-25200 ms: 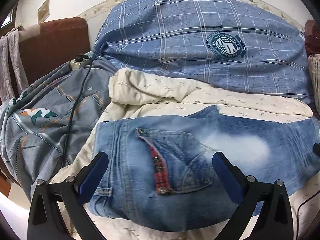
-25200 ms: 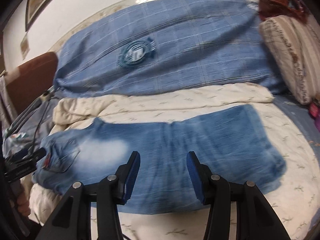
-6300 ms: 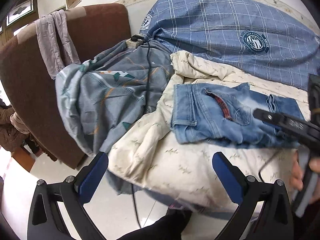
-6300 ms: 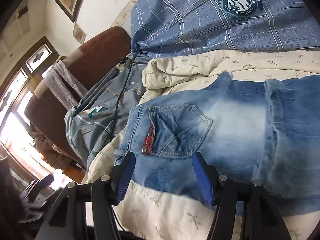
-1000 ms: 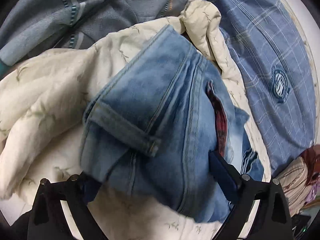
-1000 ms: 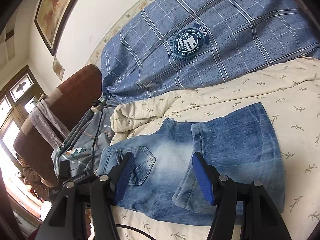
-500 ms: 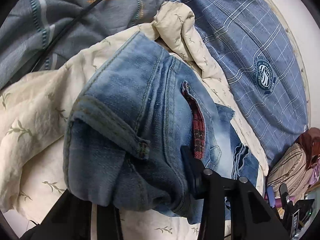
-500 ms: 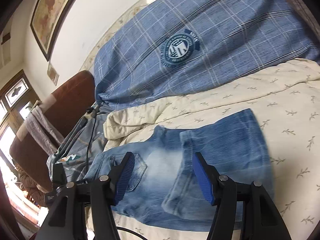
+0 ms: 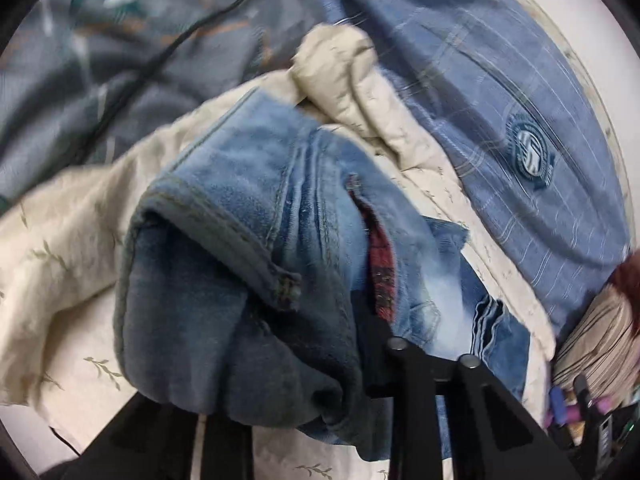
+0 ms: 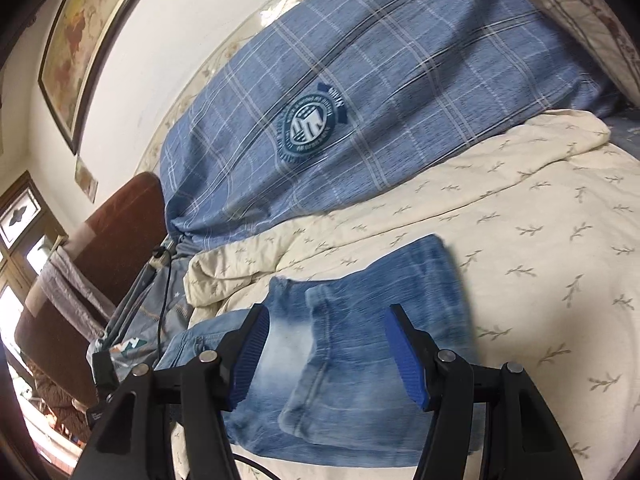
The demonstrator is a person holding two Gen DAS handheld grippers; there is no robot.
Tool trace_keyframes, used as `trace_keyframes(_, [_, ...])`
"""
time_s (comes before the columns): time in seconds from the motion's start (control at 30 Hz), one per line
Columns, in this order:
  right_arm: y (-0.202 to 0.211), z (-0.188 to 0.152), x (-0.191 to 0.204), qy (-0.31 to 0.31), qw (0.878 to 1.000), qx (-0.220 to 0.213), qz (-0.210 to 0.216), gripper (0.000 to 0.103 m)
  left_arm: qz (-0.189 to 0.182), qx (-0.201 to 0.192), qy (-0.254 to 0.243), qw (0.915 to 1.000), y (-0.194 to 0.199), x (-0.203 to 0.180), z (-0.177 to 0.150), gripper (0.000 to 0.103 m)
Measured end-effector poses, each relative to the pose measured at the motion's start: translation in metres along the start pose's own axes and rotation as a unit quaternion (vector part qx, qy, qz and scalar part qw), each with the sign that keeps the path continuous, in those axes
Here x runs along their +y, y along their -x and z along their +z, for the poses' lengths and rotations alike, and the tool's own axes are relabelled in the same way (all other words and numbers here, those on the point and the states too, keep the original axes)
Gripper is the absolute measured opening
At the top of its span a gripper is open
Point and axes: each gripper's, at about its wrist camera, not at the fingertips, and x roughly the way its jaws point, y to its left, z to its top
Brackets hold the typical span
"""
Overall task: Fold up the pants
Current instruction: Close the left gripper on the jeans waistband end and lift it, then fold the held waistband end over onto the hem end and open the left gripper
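Clearly mid-fold: left tool [image 9: 304, 384] closing, clenched on the bunched waistband end of the jeans [image 9: 248, 264], lifted off the cream quilt [image 9: 60, 248] so that end can carry over the half lying flat. Right tool [image 10: 326, 354] released, hovering above the doubled leg section, pinching nothing. Folded hem edge near the quilt's middle; bare quilt beyond for laying down. Checked blue cover [image 10: 340, 92] bounding the far side, black cable [image 9: 168, 44] off past the waistband.

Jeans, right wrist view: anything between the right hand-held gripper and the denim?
Nothing visible. The right hand-held gripper hangs open over the folded jeans on the cream quilt, with only denim showing between its blue pads. The black cable runs off to the side by the waistband.
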Motion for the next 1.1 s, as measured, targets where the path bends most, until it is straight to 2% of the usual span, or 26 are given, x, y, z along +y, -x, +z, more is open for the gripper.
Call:
trace_keyframes(0.13, [0.006, 0.007, -0.023, -0.037, 0.999, -0.001, 0.0, 0.062, 0.015, -0.03, -0.065, 0.9973, 0.018, -0.028, -0.003, 0.023])
trace_keyframes(0.23, [0.009, 0.009, -0.038, -0.064, 0.998, 0.003, -0.014, 0.062, 0.019, -0.055, -0.131, 0.9896, 0.033, -0.058, -0.01, 0.022])
trace_keyframes(0.33, [0.013, 0.01, -0.05, -0.084, 0.996, 0.003, -0.027, 0.062, 0.017, -0.078, -0.199, 0.9767, 0.047, -0.093, -0.023, 0.022])
trace_keyframes(0.47, [0.02, 0.013, -0.059, -0.1, 0.995, -0.007, -0.028, 0.062, 0.003, -0.093, -0.283, 0.9545, 0.059, -0.144, -0.05, 0.021])
trace_keyframes(0.63, [0.032, 0.018, -0.075, -0.124, 0.991, -0.025, -0.031, 0.062, -0.021, -0.065, -0.356, 0.9321, 0.045, -0.197, -0.093, 0.021])
trace_keyframes(0.73, [0.042, 0.021, -0.091, -0.142, 0.988, -0.039, -0.045, 0.062, -0.018, -0.036, -0.4, 0.9155, 0.024, -0.222, -0.124, 0.034])
trace_keyframes(0.77, [0.045, 0.022, -0.097, -0.148, 0.987, -0.043, -0.051, 0.062, -0.022, -0.024, -0.409, 0.912, 0.018, -0.227, -0.131, 0.048])
trace_keyframes(0.8, [0.048, 0.022, -0.102, -0.155, 0.985, -0.047, -0.055, 0.062, -0.027, -0.015, -0.412, 0.9107, 0.016, -0.23, -0.135, 0.054])
trace_keyframes(0.93, [0.061, 0.024, -0.12, -0.183, 0.979, -0.063, -0.059, 0.063, -0.06, 0.011, -0.414, 0.9084, 0.018, -0.237, -0.141, 0.06])
trace_keyframes(1.0, [0.065, 0.025, -0.123, -0.184, 0.978, -0.071, -0.063, 0.063, -0.074, 0.0, -0.413, 0.9078, 0.029, -0.237, -0.137, 0.072])
trace_keyframes(1.1, [0.069, 0.025, -0.12, -0.184, 0.978, -0.083, -0.051, 0.063, -0.102, -0.02, -0.394, 0.913, 0.052, -0.226, -0.123, 0.078])
